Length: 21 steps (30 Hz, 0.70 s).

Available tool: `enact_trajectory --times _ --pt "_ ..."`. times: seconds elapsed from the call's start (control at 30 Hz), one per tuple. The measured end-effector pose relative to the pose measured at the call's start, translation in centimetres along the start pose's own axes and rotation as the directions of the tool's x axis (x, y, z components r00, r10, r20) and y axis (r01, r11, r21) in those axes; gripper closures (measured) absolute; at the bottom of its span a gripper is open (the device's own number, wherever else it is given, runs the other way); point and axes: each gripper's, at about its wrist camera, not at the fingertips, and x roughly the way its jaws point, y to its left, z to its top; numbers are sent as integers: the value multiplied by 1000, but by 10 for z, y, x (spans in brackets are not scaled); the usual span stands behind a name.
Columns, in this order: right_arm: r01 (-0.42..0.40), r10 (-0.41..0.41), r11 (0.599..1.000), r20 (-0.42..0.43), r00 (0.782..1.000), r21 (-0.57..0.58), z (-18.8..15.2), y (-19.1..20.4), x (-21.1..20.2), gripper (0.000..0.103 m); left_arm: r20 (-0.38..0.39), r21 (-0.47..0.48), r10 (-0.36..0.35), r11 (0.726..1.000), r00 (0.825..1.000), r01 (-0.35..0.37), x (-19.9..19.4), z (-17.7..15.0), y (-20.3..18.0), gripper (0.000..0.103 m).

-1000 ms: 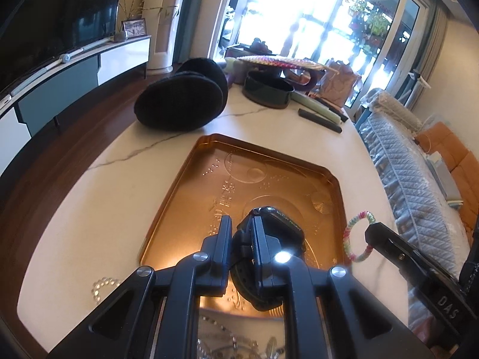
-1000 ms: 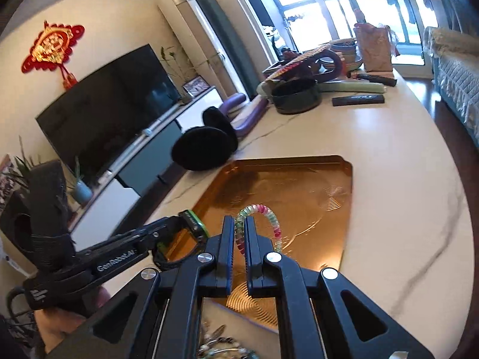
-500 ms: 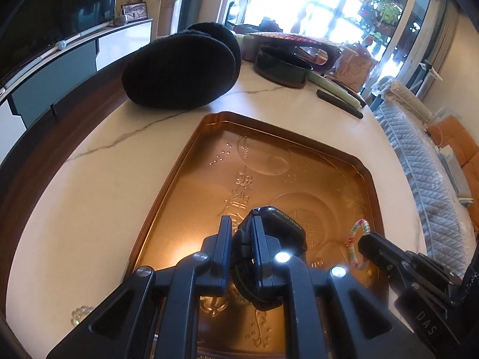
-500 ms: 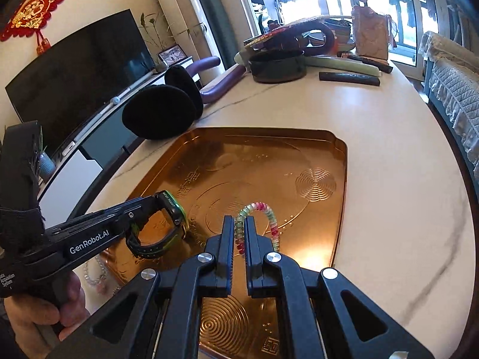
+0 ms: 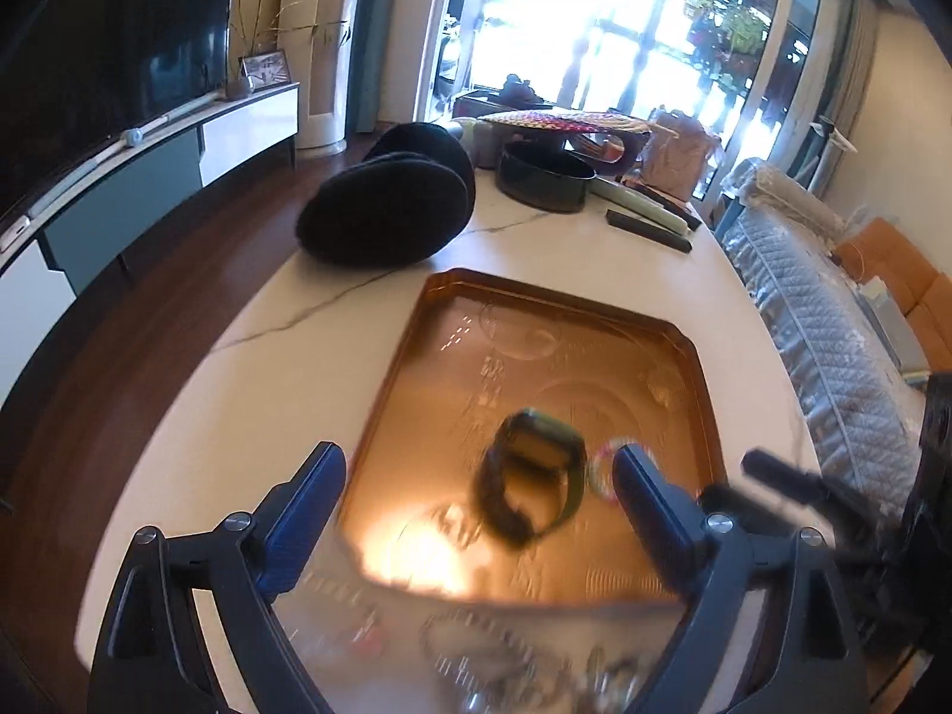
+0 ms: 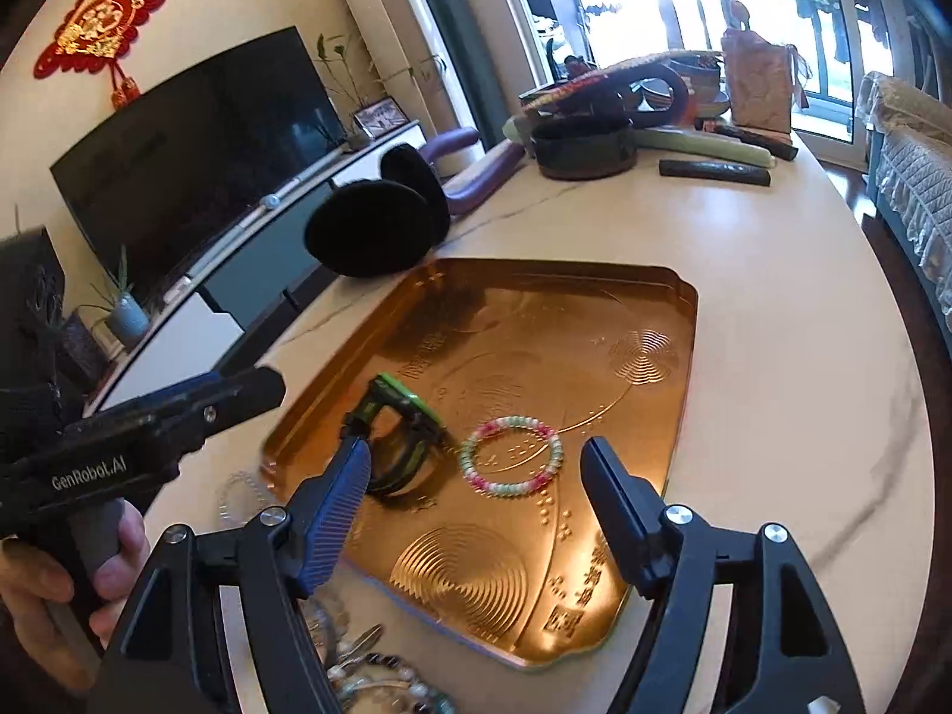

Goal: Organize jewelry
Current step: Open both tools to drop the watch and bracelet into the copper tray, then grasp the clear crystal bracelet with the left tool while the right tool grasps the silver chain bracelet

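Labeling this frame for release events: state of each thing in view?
left tool: open, jaws have just been opening, nothing gripped
right tool: open, jaws have just been opening, nothing gripped
watch: released, lying in tray
beaded bracelet: released, flat in tray beside watch
gold tray: on table, holds both pieces
jewelry pile: on table, outside tray
clear bracelet: on table, outside tray

trays [image 6: 684, 321]: 1 | watches [image 6: 395, 440]: 1 | bead bracelets [image 6: 511, 455]: 1 | remotes [image 6: 714, 171]: 1
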Motion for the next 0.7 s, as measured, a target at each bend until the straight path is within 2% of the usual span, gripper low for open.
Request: enact_trajectory --times 0.03,0.13,0.2,0.23,0.27,0.33,0.4,0.47,0.53,0.63,0.7 --pt "-6 6 1000 9 1000 -9 0 5 -6 32 -4 12 11 1000 1000 -11 -6 -4 2 12" --pt "-31 32 999 29 999 -41 -2 19 -23 32 -6 106 116 988 993 -115 -27 -21 12 12" --pt "-50 52 996 27 998 -70 -7 31 -32 34 -20 155 151 977 988 -146 -35 -29 18 12" --pt "-49 51 995 22 998 -88 -9 36 -35 46 -33 196 156 969 987 -147 -41 -34 22 12" --pt "-42 43 992 -1 999 -121 -14 45 -36 66 -34 221 160 964 986 -149 -43 -37 23 12" --pt "-61 55 987 -41 998 -151 -23 54 -36 82 -29 280 202 942 979 -186 -45 -42 30 12" --pt "-85 70 978 -85 994 -189 -35 63 -34 83 -25 294 260 925 965 -241 -42 -43 44 12" --pt "-82 58 970 -107 993 -229 -45 68 -32 83 -57 285 268 927 962 -242 -35 -44 60 12" --pt "-90 56 965 -143 988 -247 -55 69 -23 83 -105 238 237 949 966 -207 -23 -45 79 14" --pt "-126 89 973 -191 978 -192 -60 60 -1 83 -193 150 198 974 961 -170 0 -47 97 31" --pt "-156 120 974 -212 970 -162 -62 58 12 83 -221 108 175 982 959 -155 10 -45 105 32"
